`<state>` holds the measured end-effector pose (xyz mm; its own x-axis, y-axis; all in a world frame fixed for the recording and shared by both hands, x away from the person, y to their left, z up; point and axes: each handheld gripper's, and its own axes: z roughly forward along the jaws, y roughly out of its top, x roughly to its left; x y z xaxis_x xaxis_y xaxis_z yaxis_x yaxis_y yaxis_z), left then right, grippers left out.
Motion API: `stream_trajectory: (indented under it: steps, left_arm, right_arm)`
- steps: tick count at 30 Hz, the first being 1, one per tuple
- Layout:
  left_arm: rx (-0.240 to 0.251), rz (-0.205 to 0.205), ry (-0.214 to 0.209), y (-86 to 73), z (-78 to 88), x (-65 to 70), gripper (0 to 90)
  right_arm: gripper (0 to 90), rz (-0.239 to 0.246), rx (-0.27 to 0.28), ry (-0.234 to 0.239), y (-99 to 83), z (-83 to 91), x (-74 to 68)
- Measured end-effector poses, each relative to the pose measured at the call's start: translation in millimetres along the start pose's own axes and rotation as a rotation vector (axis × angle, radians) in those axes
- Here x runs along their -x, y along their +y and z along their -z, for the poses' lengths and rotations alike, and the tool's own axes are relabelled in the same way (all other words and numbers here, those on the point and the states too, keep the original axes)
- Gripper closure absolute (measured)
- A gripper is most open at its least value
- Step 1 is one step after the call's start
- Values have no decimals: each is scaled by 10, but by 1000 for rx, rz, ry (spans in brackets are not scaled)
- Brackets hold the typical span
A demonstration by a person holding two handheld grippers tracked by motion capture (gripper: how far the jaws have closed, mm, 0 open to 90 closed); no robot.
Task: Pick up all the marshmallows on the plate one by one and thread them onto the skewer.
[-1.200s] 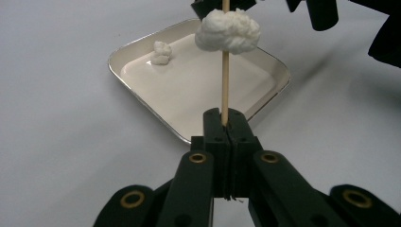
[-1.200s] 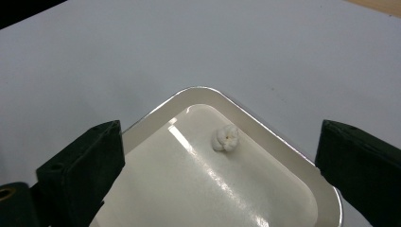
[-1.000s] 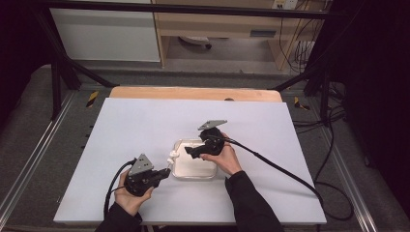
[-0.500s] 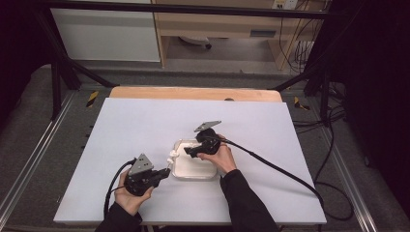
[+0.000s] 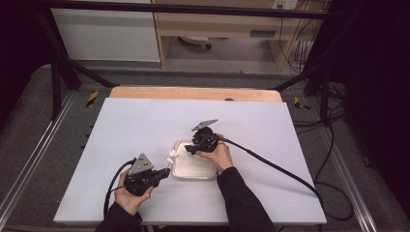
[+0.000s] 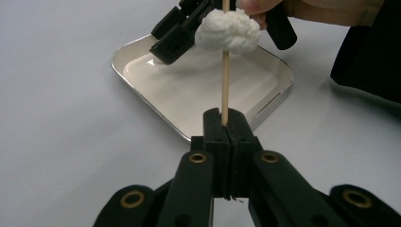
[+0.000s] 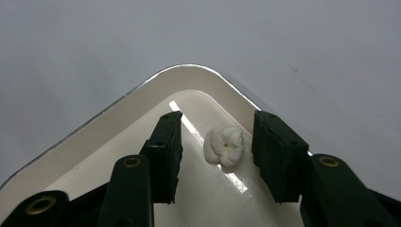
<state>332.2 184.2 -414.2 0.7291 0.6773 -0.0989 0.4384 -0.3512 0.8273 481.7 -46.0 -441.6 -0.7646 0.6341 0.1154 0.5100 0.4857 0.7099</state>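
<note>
left claw [image 6: 226,124] clamps skewer [image 6: 225,80], marshmallow [image 6: 228,31] above tray [image 6: 142,71]

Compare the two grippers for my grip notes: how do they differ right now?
The left gripper has its fingers pressed shut on a thin wooden stick; the right gripper has its fingers apart, closing around the white puff without touching it. The left sits outside the tray; the right hangs over it. Both are black.
</note>
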Motion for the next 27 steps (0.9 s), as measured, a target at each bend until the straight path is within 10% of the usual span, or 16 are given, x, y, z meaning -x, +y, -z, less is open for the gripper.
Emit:
stream_trajectory:
  steps: [17, 27]
  left_arm:
    - [1, -2, 0, 1, 0, 3, 887]
    - [-2, -6, 0, 1, -8, 16, 887]
  right_arm:
    - [768, 11, 1, -32, -27, -27, -17]
    - [778, 40, 52, 3, 44, 314, -95]
